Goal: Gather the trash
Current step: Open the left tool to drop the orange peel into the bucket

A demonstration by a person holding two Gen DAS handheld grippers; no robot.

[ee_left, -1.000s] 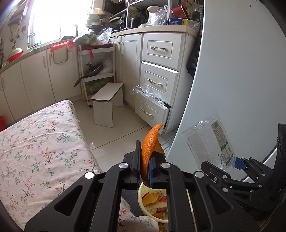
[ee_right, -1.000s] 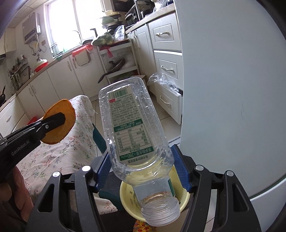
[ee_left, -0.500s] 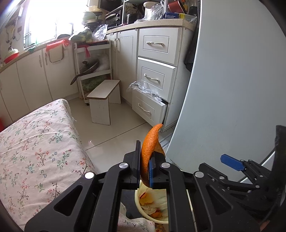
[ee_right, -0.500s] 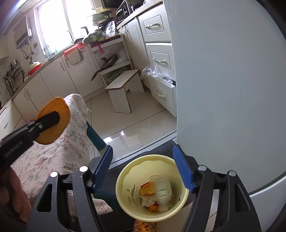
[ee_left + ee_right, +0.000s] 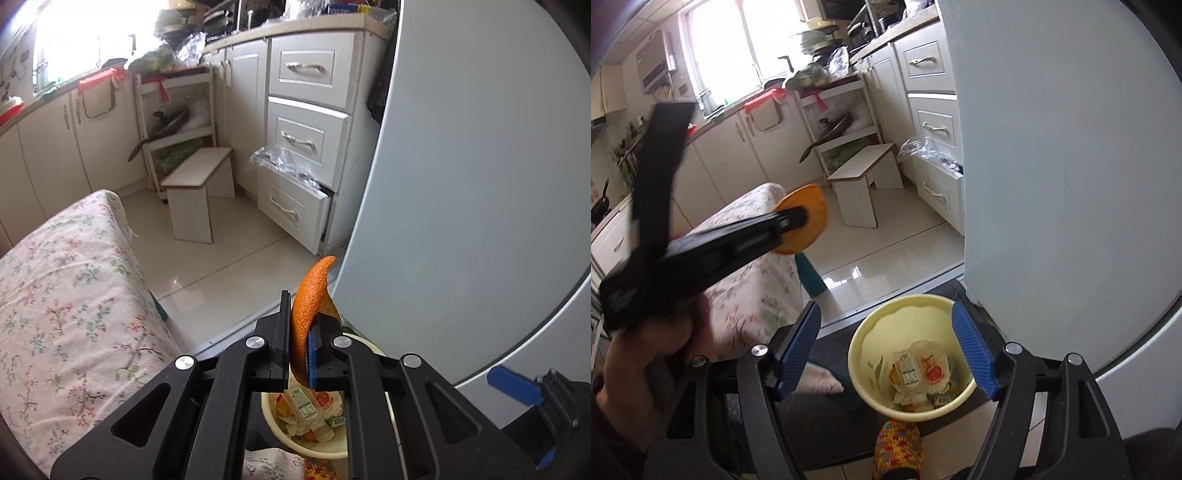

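The left gripper (image 5: pixel 297 354) was pinching a curved piece of orange peel (image 5: pixel 309 295), its two black fingers pressed tight on the lower part of the peel while the pointed tip rose free above them. In the right wrist view the same gripper (image 5: pixel 798 221) came in from the left, motion-blurred, with the peel (image 5: pixel 809 214) standing out past its fingertips, above the far corner of a floral tablecloth (image 5: pixel 753 280) and well apart from the bin.

The right gripper (image 5: pixel 886 350) had its blue-padded fingers (image 5: pixel 799 345) spread wide, gripping nothing. Between and below them sat a pale yellow waste bin (image 5: pixel 866 369), already holding a crushed clear plastic bottle (image 5: pixel 916 369) with a printed label, lying on top of scraps of peel and paper. The bin (image 5: pixel 273 417) appeared directly beneath the left gripper in the left wrist view.

The bin stood on a dark mat (image 5: pixel 827 424) beside a large white refrigerator (image 5: pixel 1071 184). Farther off, a small white step stool (image 5: pixel 199 192) stood on the tiled floor (image 5: pixel 229 266) near white kitchen drawers (image 5: pixel 306 133), the lowest one pulled open with crinkled plastic wrap (image 5: pixel 284 162) spilling over it.
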